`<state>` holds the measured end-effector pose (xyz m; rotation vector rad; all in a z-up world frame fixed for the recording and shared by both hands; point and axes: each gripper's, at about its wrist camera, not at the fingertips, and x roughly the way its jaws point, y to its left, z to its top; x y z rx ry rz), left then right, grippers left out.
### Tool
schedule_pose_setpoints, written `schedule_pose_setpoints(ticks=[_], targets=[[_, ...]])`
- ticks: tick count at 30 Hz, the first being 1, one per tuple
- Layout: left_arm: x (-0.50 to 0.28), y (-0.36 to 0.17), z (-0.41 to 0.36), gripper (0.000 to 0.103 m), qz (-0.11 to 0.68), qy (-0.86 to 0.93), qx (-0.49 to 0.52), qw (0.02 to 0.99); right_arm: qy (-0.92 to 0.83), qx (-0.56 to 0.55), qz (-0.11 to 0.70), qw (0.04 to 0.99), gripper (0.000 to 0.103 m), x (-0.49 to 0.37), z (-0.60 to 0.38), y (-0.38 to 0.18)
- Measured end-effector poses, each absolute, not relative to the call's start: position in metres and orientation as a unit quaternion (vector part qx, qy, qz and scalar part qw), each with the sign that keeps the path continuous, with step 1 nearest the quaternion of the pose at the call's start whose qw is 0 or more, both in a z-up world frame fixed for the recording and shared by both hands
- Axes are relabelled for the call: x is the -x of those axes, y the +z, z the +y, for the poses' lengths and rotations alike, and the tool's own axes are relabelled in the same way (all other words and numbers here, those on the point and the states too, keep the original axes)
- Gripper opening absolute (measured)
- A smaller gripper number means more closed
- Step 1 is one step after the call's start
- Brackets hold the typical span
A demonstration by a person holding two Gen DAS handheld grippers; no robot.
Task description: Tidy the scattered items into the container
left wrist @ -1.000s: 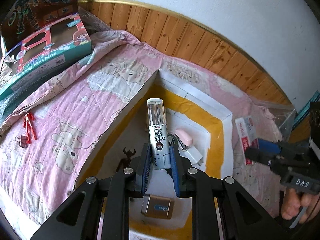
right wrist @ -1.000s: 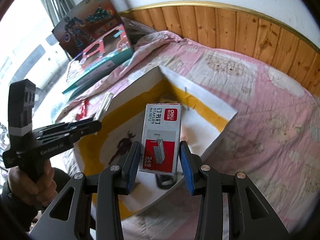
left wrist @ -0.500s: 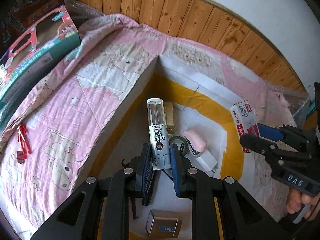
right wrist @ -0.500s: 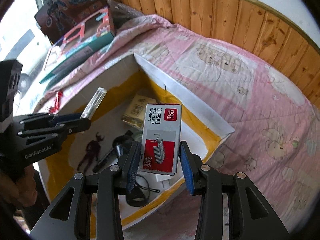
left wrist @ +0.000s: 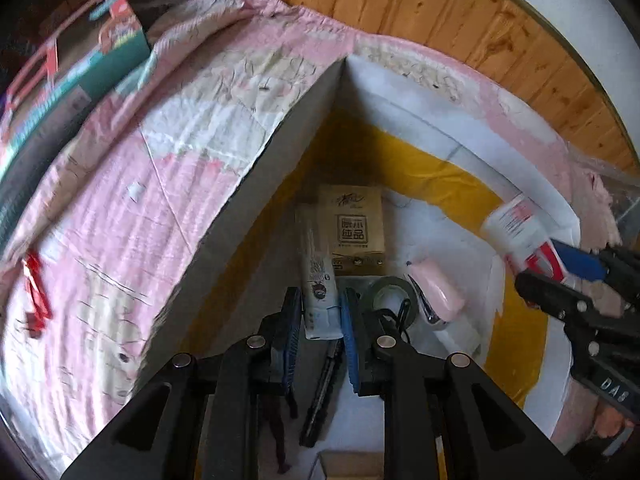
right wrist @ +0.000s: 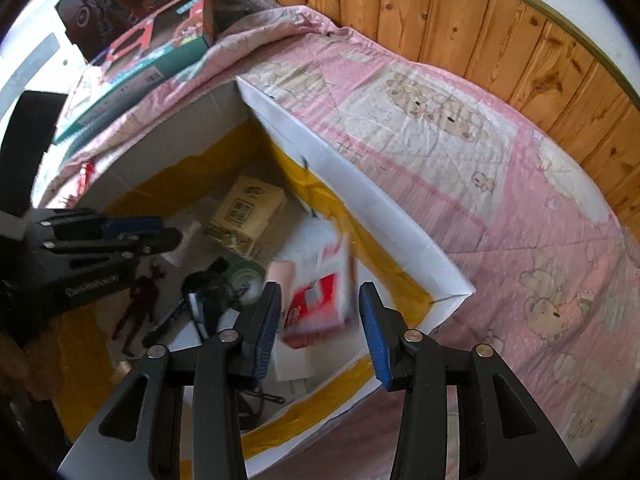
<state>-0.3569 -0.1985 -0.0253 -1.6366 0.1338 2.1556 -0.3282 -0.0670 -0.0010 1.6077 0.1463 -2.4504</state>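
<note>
The container is an open cardboard box (left wrist: 460,148) (right wrist: 360,188) with white walls and yellow tape inside, standing on a pink quilt. My left gripper (left wrist: 320,320) (right wrist: 170,230) hangs inside it. A white tube with a clear tip (left wrist: 318,280) sits blurred between its blue pads, with a thin gap on the left side. My right gripper (right wrist: 320,292) (left wrist: 540,268) is over the box's right half, jaws apart. The red and white staples box (right wrist: 320,300) (left wrist: 512,228) is tilted and smeared between them, loose of the pads.
Inside the box lie a tan tissue pack (left wrist: 354,228), a pink stapler (left wrist: 438,292), a tape roll (left wrist: 386,292), a black pen (left wrist: 324,392) and a small dark red figure (right wrist: 140,300). Red clips (left wrist: 36,292) lie on the quilt at left. Toy boxes (left wrist: 80,72) stand behind.
Both grippers have dropped lower into the box. The staples box has tipped and come loose in the right jaws. The tube now looks smaller and smeared in the left jaws.
</note>
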Motion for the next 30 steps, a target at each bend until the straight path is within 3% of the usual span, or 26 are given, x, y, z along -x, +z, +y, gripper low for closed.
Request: schedule_pose_setpoints(ticks=[4,8,19,30], targets=[[0.355,-0.018,-0.204,0.037,0.039,0.776,0.590,0.220,-0.833,-0.541,0.061,0.096,0.051,0.326,-0.066,0.000],[0.340,0.003,-0.210,0.041,0.054,0.788,0.568,0.232,-0.836,-0.536,0.050,0.104,0.052,0.316,-0.068,0.011],[0.270,0.050,-0.249,0.041,0.057,0.804,0.538,0.248,-0.811,-0.558,0.072,0.159,0.052,0.235,-0.099,0.034],[0.202,0.089,-0.281,0.041,0.029,0.824,0.507,0.252,-0.793,-0.576,0.028,0.198,0.051,0.168,-0.122,0.040]])
